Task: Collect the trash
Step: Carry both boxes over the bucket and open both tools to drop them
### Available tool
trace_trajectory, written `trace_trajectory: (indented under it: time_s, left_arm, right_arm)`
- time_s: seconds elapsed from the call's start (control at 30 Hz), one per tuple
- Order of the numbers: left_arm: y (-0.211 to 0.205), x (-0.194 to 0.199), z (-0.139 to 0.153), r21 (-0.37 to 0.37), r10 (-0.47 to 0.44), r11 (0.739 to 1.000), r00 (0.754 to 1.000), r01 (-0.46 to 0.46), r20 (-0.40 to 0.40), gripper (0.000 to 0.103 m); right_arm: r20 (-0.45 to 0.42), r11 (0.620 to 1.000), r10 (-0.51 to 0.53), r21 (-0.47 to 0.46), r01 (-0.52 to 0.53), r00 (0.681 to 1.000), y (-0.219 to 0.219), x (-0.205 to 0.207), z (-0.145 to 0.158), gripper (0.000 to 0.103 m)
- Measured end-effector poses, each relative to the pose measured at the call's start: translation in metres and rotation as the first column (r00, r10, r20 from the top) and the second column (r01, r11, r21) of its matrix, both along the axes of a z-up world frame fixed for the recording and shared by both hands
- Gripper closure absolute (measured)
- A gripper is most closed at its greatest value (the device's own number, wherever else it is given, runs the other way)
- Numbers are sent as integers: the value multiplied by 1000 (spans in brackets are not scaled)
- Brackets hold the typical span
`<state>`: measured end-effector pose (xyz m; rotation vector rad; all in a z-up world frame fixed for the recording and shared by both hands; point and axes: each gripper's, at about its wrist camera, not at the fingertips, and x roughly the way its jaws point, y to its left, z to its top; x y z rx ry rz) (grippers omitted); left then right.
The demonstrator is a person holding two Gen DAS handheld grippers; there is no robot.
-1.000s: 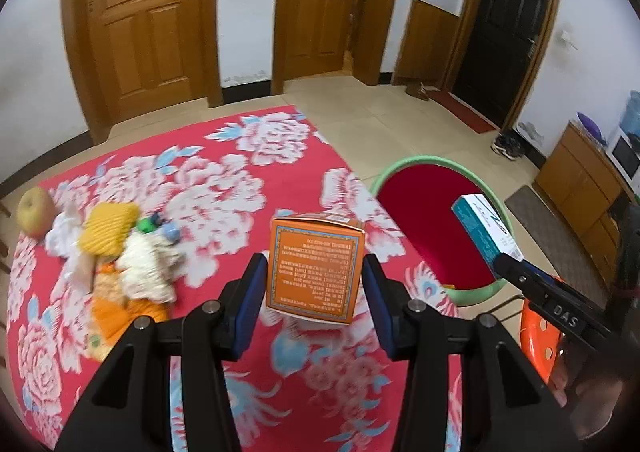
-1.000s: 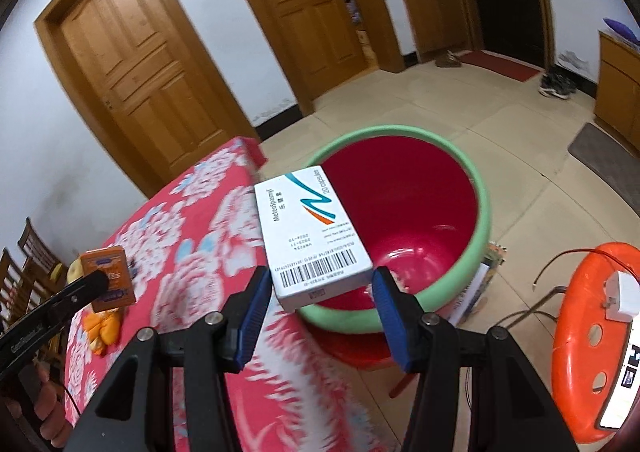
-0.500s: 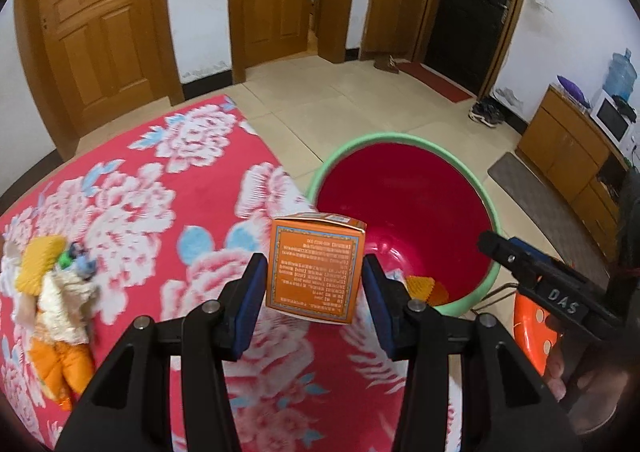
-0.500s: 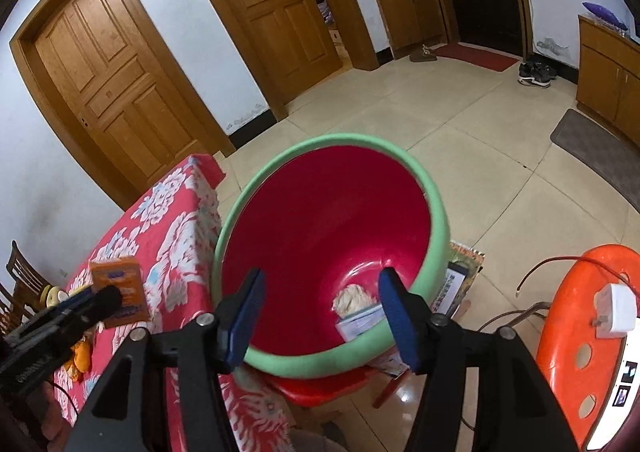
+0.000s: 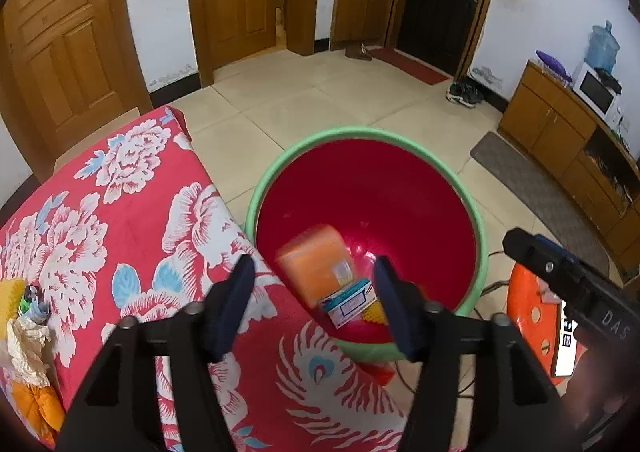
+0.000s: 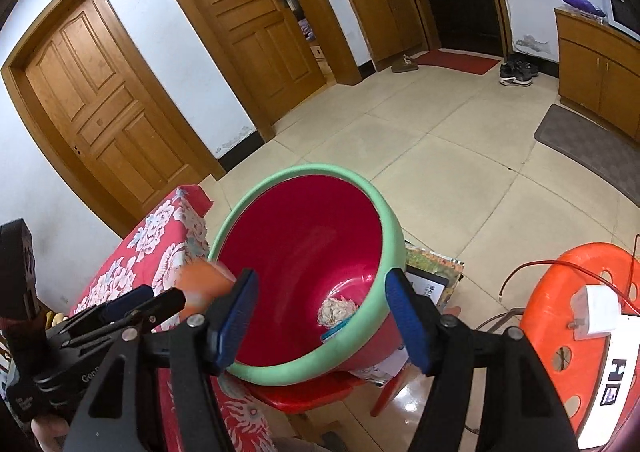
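A red basin with a green rim [image 5: 482, 236] [image 6: 394, 236] stands beside the table. My left gripper [image 5: 314, 304] is open above its near edge. The orange box [image 5: 316, 266] is blurred and falling free into the basin; it shows as an orange blur in the right wrist view [image 6: 202, 286]. The white and teal box [image 5: 348, 302] lies at the basin's bottom with a crumpled paper wad [image 6: 338, 308]. My right gripper [image 6: 320, 322] is open and empty over the basin's near rim. More trash [image 5: 24, 328] lies at the table's left edge.
The table has a red floral cloth [image 5: 132, 220]. An orange stool [image 6: 568, 300] with a white charger [image 6: 596, 310] stands right of the basin. A red stool [image 6: 304, 392] holds the basin. Tiled floor, wooden doors and a cabinet [image 5: 560, 132] lie beyond.
My left gripper swung right over the basin, opened and let go of the orange box, which now drops in. My right gripper released the white and teal box earlier and stays open.
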<state>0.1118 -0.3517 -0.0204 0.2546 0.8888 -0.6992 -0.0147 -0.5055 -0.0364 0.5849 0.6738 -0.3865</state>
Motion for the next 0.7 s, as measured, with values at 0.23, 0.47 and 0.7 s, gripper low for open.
trace_trajectory:
  time_s: [0.23,0.47,0.7]
  left_arm:
    - [27,-4,17,-44,65,997,998,-64,5,36]
    - [71,-11,31,-75,138,988,990,-137,8,36]
    - [123,-16,45,-85,229,970,973,-226,29,36]
  right_arm:
    - [16,1000,5,0,-5,1000,6,-7,7,35]
    - [29,998,58,0,-58,998,28,-8,15,34]
    - [44,993,118,2,-118,992,57,-5,26,34]
